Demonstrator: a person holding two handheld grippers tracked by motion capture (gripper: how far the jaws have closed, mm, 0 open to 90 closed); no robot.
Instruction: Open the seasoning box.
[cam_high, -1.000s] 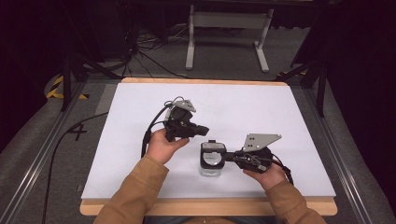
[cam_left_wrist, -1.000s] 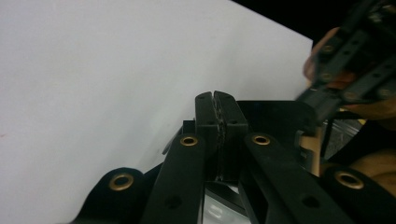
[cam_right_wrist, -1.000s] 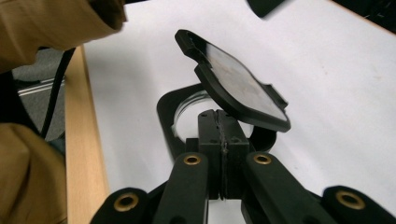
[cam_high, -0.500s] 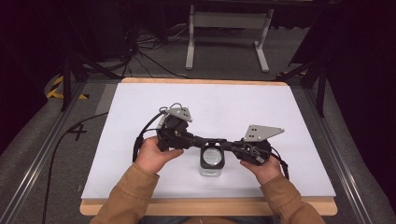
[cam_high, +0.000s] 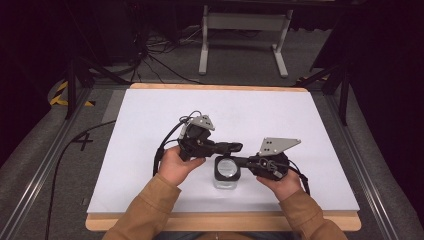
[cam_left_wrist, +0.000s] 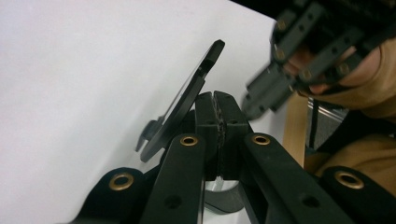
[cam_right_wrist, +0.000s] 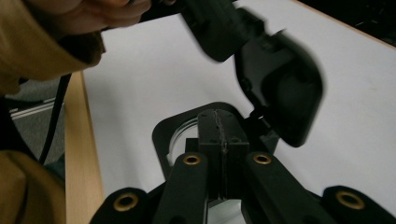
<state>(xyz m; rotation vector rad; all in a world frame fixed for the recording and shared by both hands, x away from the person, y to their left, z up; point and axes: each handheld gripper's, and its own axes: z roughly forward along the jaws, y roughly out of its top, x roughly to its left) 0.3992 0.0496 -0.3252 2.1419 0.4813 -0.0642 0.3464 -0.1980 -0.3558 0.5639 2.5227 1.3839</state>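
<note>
Since the earlier frame the left tongs (cam_high: 235, 147) have crossed to the jar (cam_high: 226, 172), lifting its hinged lid (cam_right_wrist: 285, 93). Both tongs closed; right tongs (cam_high: 239, 162) pinch the jar rim (bench bare elsewhere). Step: opening. Next: swing the lid fully back.

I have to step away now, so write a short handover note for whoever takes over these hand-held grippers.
Left hand-held gripper: jaws shut, tips against the raised flip lid; whether it grips the lid cannot be told.
Right hand-held gripper: jaws shut, pressed on the black collar of the clear container, steadying it.
Container stands upright near the front edge of the white table.
Done: the hinged lid is swung open.
Left: probably fold it fully back or close it, then let go.
</note>
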